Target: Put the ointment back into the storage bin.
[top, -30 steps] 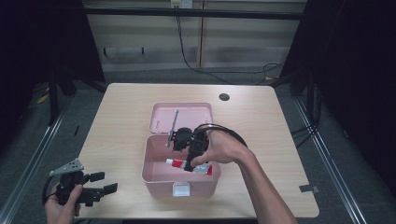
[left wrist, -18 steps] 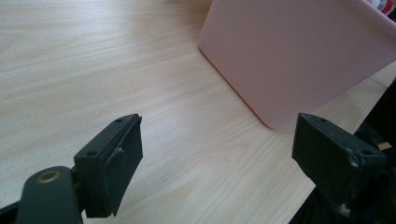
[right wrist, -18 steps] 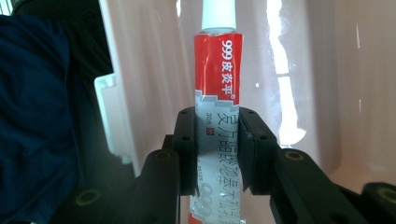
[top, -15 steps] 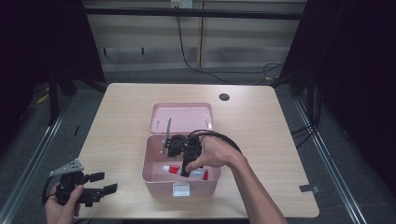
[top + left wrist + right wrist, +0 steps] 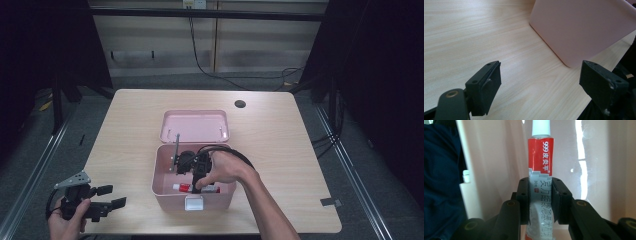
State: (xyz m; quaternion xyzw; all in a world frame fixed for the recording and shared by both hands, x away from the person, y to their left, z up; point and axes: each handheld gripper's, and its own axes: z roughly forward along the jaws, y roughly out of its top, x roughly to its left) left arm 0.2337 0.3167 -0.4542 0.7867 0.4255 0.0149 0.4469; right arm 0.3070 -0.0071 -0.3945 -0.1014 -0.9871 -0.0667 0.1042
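Note:
A pink box [image 5: 167, 196] stands open on the wooden table, its lid [image 5: 195, 126] lying back behind it. My right gripper [image 5: 196, 184] reaches down inside the box, shut on a red and white tube [image 5: 181, 188]. In the right gripper view the tube [image 5: 540, 152] stands between the pads of the right gripper [image 5: 541, 195], white cap away from me, with pink walls around it. My left gripper [image 5: 113, 196] rests near the table's front left corner, jaws apart. The left gripper view has the left gripper [image 5: 541, 77] open over bare wood, and the box's outer wall [image 5: 584, 27] ahead.
A white latch [image 5: 194, 203] sits on the box's front wall. A dark round hole [image 5: 240, 104] lies in the tabletop at the back right. Something dark blue [image 5: 441, 170] is at the left of the right gripper view. Bare tabletop surrounds the box.
The right hand has sunk deeper into the box, carrying the tube down toward the box's front part. The left gripper has stayed where it was.

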